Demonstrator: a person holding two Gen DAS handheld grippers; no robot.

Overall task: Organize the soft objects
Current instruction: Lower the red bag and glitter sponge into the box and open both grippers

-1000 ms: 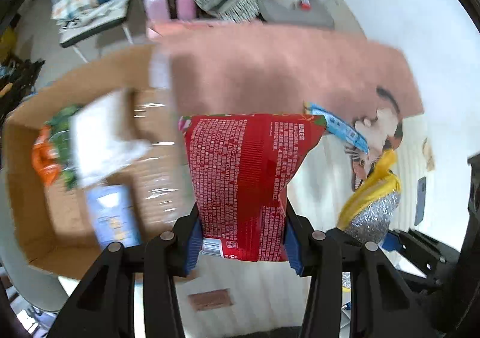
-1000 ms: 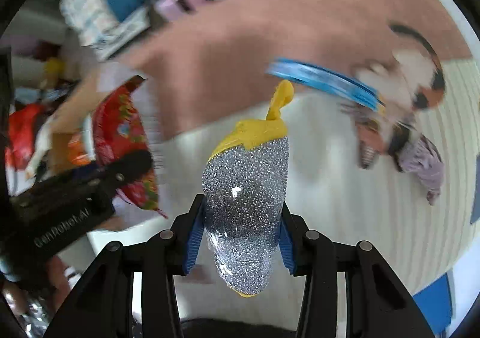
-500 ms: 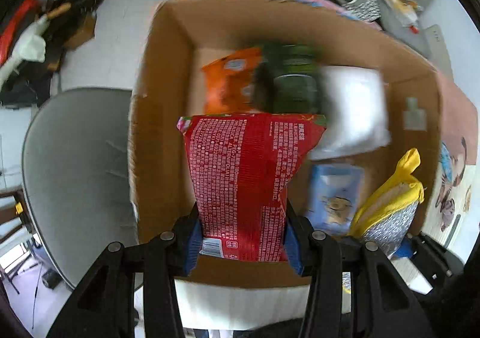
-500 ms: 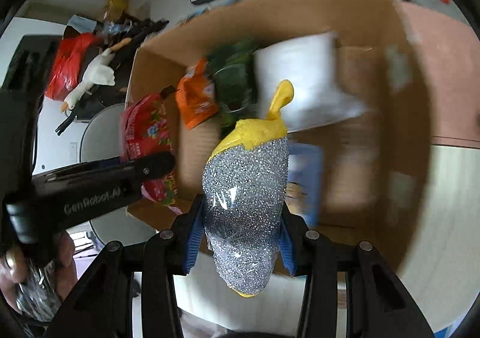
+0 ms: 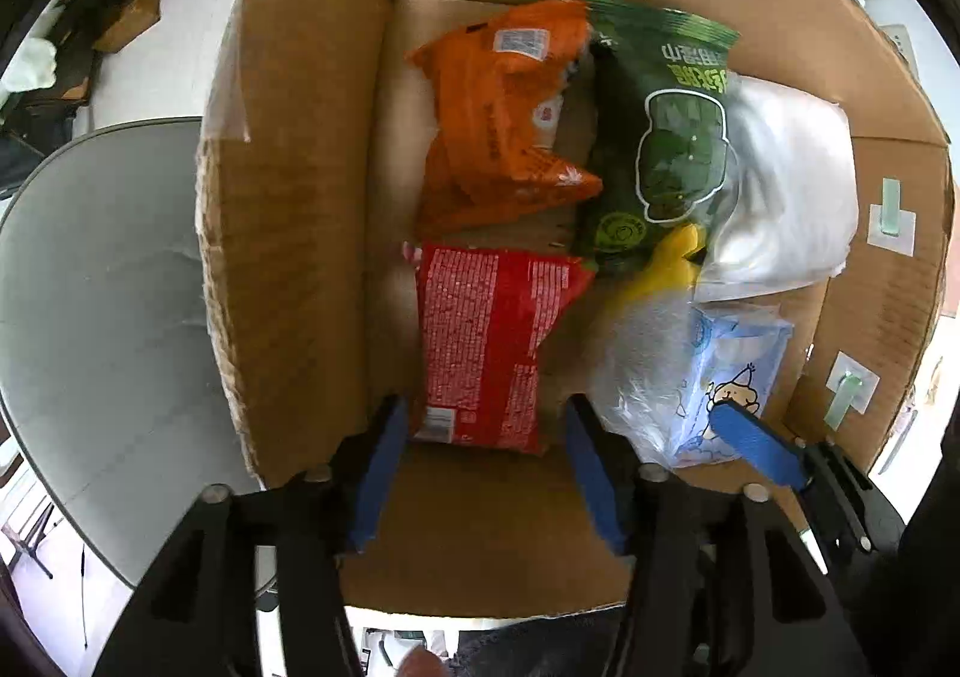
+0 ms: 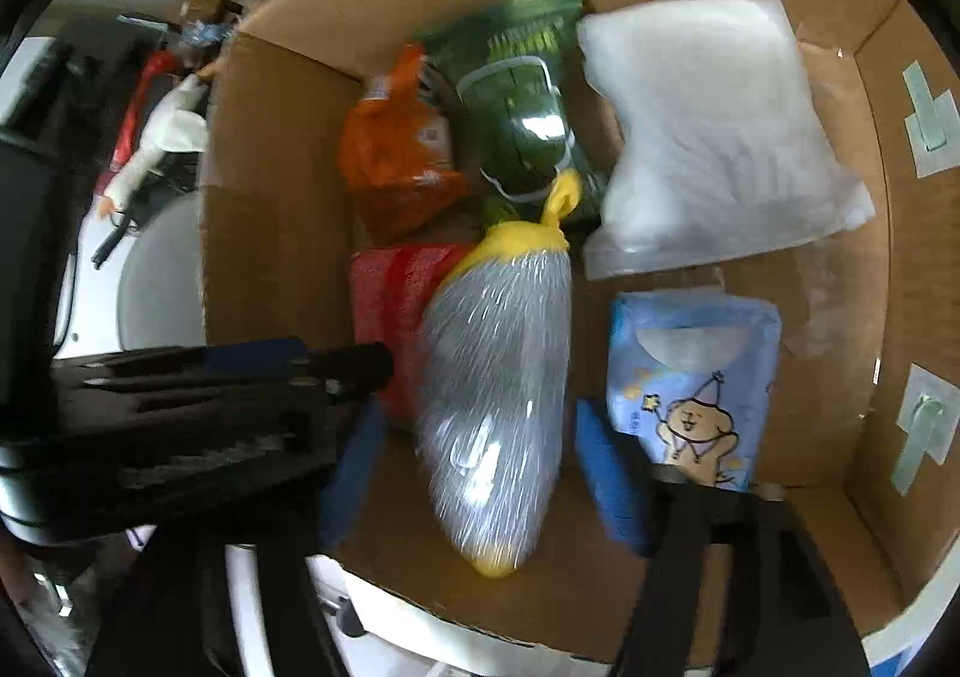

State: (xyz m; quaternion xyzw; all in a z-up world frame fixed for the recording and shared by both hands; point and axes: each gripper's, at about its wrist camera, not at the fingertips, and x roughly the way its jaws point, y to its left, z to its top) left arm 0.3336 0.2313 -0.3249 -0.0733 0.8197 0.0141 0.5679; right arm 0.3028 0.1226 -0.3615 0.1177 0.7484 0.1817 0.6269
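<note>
- Over the open cardboard box (image 5: 288, 209), both grippers point down into it, side by side.
- Left gripper (image 5: 480, 458): its jaws stand wide, the blue pads clear of the red snack bag (image 5: 486, 341) on either side, so nothing is clamped. The bag lies between the pads, against the box's left wall.
- Right gripper (image 6: 480, 473): its jaws are spread wide as well, and the silver glitter pouch with the yellow top (image 6: 498, 401) sits loose between the blue pads, touching neither (it is blurred, so I cannot tell whether it rests on the box floor).
- The pouch lies just right of the red bag, its yellow knot pointing toward the far wall.
- Toward the far left corner of the box lies an orange snack bag (image 5: 504, 113), just beyond the red one.
- Beside it, to the right, a green snack bag (image 5: 666, 137) lies along the far side, its near end touching the yellow knot.
- A white plastic-wrapped pack (image 6: 714, 137) fills the far right part of the box, partly overlapping the green bag.
- Near the right wall, closer to the grippers, sits a light blue tissue pack with a cartoon animal (image 6: 690, 383), just right of the glitter pouch.
- Pale green tape tabs (image 6: 927, 125) are stuck on the inner right wall.
- Outside the box, at its left edge, a grey chair seat (image 5: 102, 293) shows.
</note>
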